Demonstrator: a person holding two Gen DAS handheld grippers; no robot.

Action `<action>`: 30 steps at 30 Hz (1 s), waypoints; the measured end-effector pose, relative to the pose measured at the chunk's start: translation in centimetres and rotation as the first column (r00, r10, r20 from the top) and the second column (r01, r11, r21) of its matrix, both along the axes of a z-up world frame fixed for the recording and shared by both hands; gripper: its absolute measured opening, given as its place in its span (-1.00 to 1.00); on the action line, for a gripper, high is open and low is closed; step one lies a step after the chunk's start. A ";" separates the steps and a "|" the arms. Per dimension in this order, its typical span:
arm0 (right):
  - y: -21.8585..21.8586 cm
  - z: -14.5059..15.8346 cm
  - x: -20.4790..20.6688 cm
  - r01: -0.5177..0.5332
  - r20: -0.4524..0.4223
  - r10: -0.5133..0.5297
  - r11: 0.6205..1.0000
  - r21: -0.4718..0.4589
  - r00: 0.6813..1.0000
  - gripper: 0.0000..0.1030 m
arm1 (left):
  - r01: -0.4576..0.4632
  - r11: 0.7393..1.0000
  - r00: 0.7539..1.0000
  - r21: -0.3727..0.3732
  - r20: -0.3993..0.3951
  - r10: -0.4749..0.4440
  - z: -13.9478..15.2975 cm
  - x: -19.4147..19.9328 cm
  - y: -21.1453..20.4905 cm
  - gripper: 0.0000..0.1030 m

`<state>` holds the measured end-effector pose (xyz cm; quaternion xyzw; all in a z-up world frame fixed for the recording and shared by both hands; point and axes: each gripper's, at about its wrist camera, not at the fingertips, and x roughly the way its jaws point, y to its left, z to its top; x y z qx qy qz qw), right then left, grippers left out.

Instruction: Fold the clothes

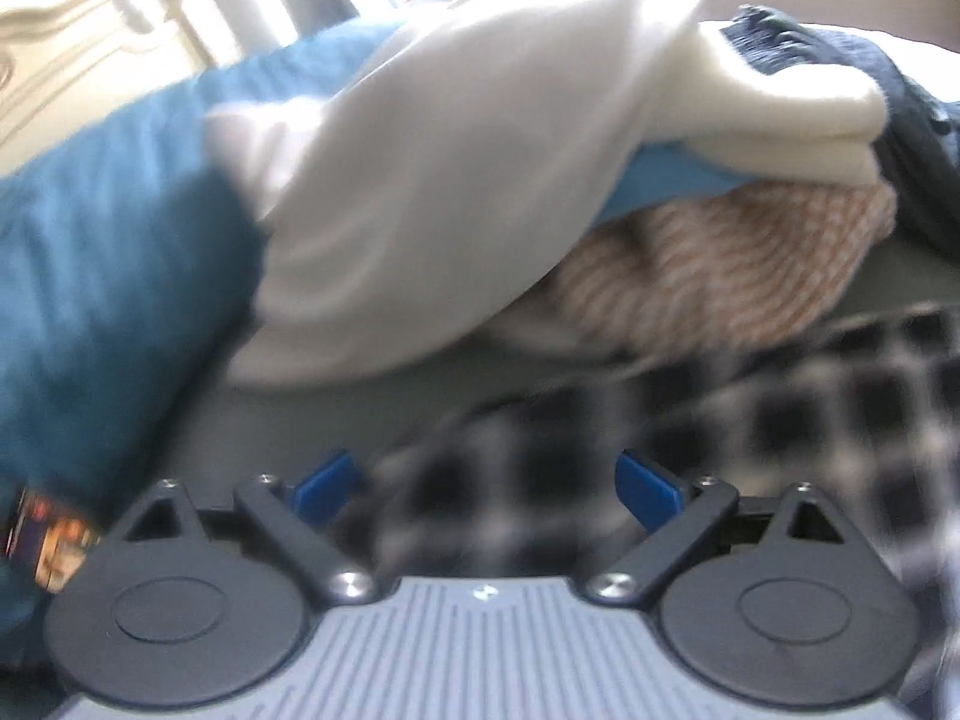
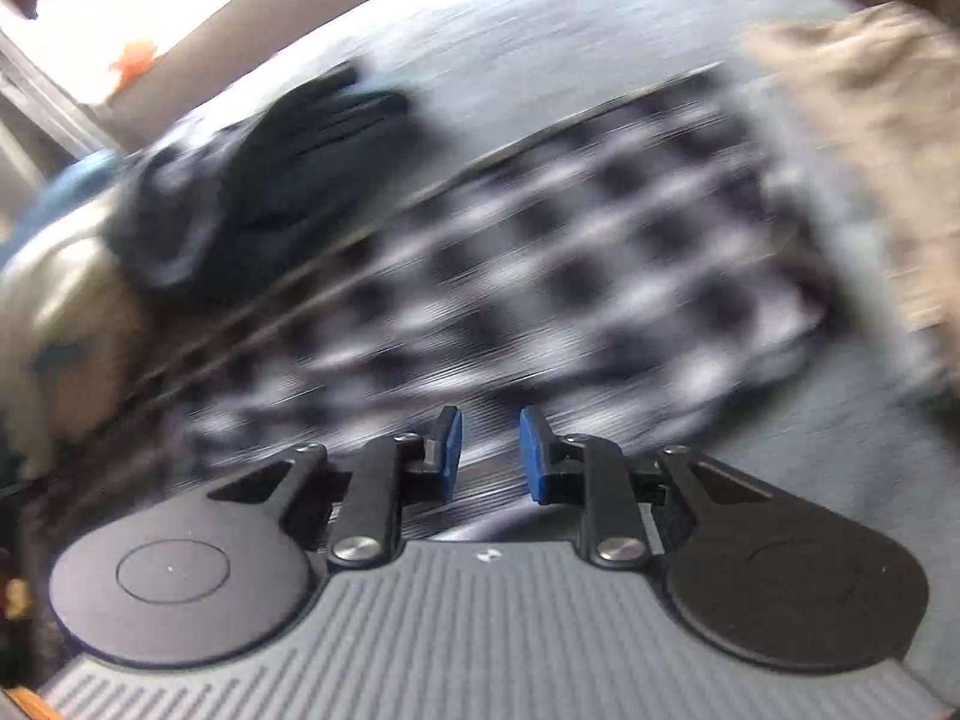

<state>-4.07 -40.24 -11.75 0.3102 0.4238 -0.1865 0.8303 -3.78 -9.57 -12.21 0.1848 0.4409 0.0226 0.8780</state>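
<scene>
A black-and-white checked garment lies flat on the grey bed surface; the view is blurred by motion. My right gripper hovers at the garment's near edge, its blue pads a small gap apart with nothing between them. In the left wrist view the same checked garment spreads under and ahead of my left gripper, which stands wide open and empty. Behind it sits a stack of folded clothes: a white piece on top, a light blue layer, and a pink striped knit below.
A teal cushion or blanket fills the left. Dark blue clothing lies behind the stack, seen as a dark pile in the right wrist view. A beige fuzzy item sits at right. A white carved headboard stands far left.
</scene>
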 end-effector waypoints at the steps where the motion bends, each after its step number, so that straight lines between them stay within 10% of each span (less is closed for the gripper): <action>1: 1.3 -0.4 1.3 -0.033 0.007 0.033 0.999 0.021 0.999 -0.60 | -0.012 1.000 1.000 -0.008 -0.012 0.012 -0.8 -0.6 1.4 0.85; 10: 10.9 -5.9 9.3 -0.230 -0.090 0.235 0.971 0.066 0.968 -0.57 | -0.111 0.993 0.991 -0.048 -0.081 0.107 -0.5 -5.9 13.4 0.83; 12: 11.6 -6.4 9.5 -0.175 -0.172 0.184 0.982 0.065 0.968 -0.57 | -0.101 0.994 0.992 -0.048 -0.085 0.096 -0.4 -4.6 15.5 0.83; 30: 16.2 1.8 -1.3 0.142 -0.027 -0.140 0.979 0.149 0.990 -0.47 | -0.006 0.984 0.997 -0.175 -0.073 -0.007 0.5 7.3 33.1 0.84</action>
